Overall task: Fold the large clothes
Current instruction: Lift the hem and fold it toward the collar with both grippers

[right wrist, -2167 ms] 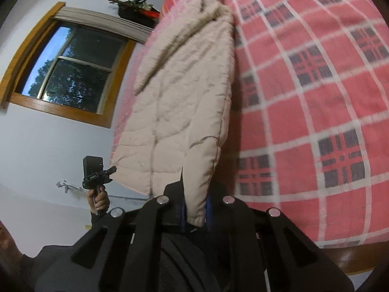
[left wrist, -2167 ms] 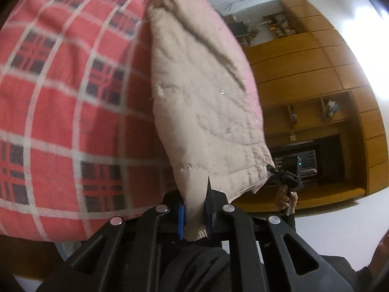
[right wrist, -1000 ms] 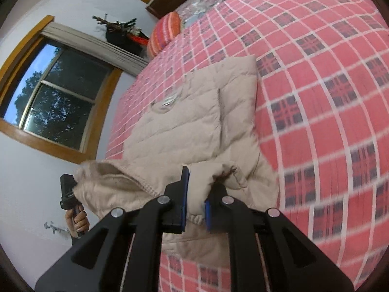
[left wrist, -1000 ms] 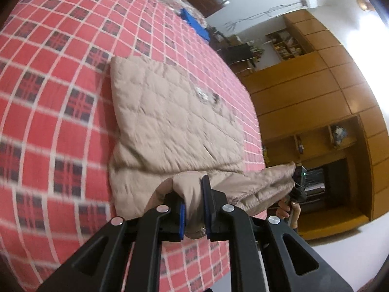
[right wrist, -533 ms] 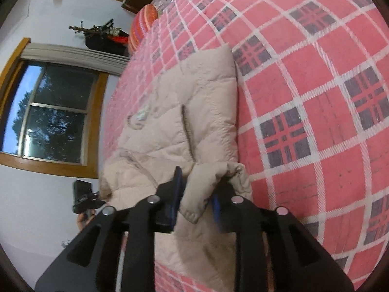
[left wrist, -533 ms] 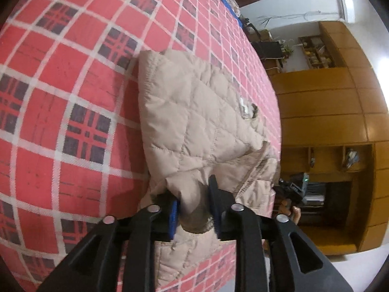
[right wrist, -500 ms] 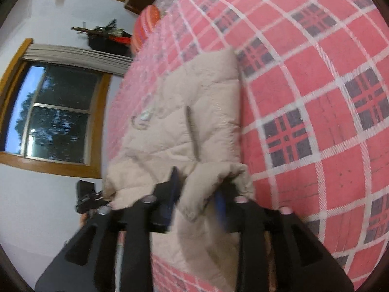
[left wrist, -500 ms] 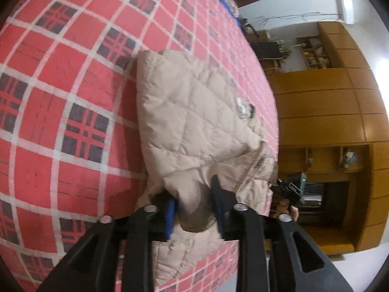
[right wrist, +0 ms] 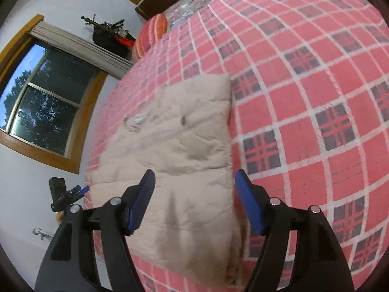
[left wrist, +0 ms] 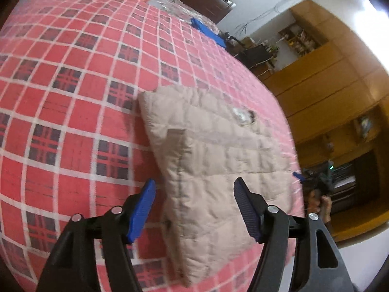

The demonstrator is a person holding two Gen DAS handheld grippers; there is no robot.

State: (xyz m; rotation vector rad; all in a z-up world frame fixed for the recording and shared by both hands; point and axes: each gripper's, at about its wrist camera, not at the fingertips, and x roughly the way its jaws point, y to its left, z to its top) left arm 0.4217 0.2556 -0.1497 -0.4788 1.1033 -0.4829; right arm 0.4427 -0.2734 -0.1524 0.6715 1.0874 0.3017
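Both tongs stand wide open with nothing between their blue pads: the left tongs (left wrist: 194, 206) over the coat's left edge, the right tongs (right wrist: 195, 200) over its right edge. Beyond them the beige quilted coat (left wrist: 214, 160) lies folded flat on the bed (left wrist: 73, 77), covered in red plaid. Farther off, a striped pillow (right wrist: 150, 35) rests near the headboard.
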